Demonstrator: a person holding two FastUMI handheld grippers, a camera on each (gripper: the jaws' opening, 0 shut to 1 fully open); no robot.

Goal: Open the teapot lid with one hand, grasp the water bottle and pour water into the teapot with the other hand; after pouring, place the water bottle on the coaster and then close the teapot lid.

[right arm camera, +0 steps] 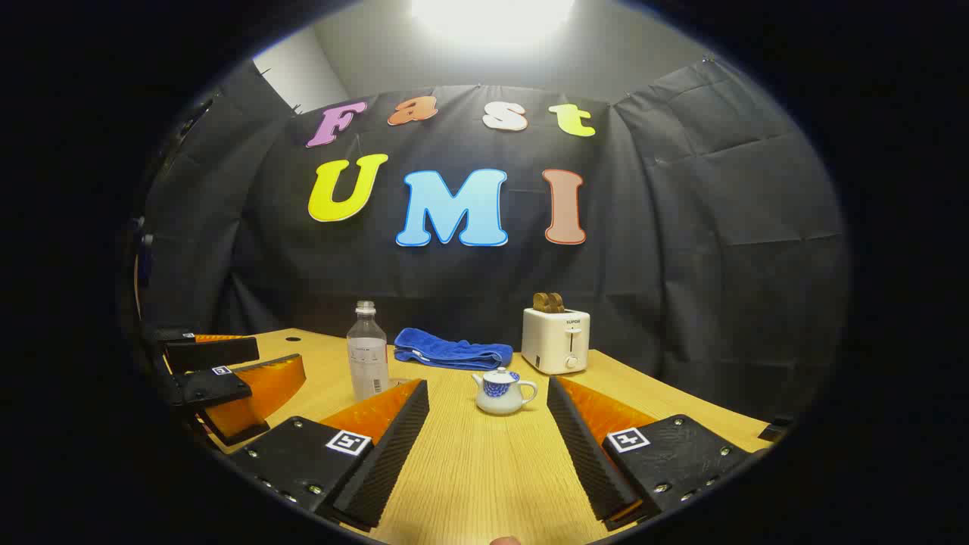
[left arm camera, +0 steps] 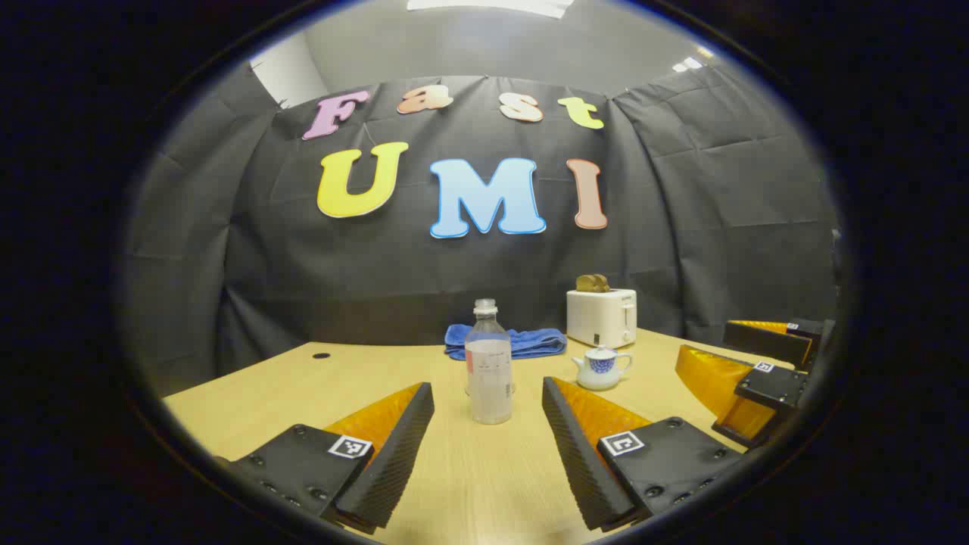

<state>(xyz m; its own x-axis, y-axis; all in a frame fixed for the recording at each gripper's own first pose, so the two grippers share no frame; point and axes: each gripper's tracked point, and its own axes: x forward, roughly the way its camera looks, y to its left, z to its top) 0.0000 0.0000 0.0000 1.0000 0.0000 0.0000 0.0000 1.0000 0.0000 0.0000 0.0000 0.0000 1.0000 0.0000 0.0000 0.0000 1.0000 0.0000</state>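
Note:
A clear water bottle [left arm camera: 488, 363] stands upright on the wooden table [left arm camera: 303, 386], just beyond the tips of my left gripper [left arm camera: 486, 386], which is open and empty. To its right sits a small white teapot [left arm camera: 602, 369] with blue patterning and its lid on. In the right gripper view the teapot [right arm camera: 503, 391] stands a little beyond my open, empty right gripper [right arm camera: 486, 383], and the bottle [right arm camera: 368, 350] is to its left. The right gripper [left arm camera: 704, 342] shows at the far right of the left gripper view, and the left gripper [right arm camera: 280, 356] at the far left of the right gripper view.
A folded blue towel [left arm camera: 507, 342] lies behind the bottle near the back wall. A white toaster [left arm camera: 602, 316] holding toast stands behind the teapot. A small dark hole [left arm camera: 321, 355] marks the table's far left. Bare wood [right arm camera: 484, 469] lies between the right gripper's fingers.

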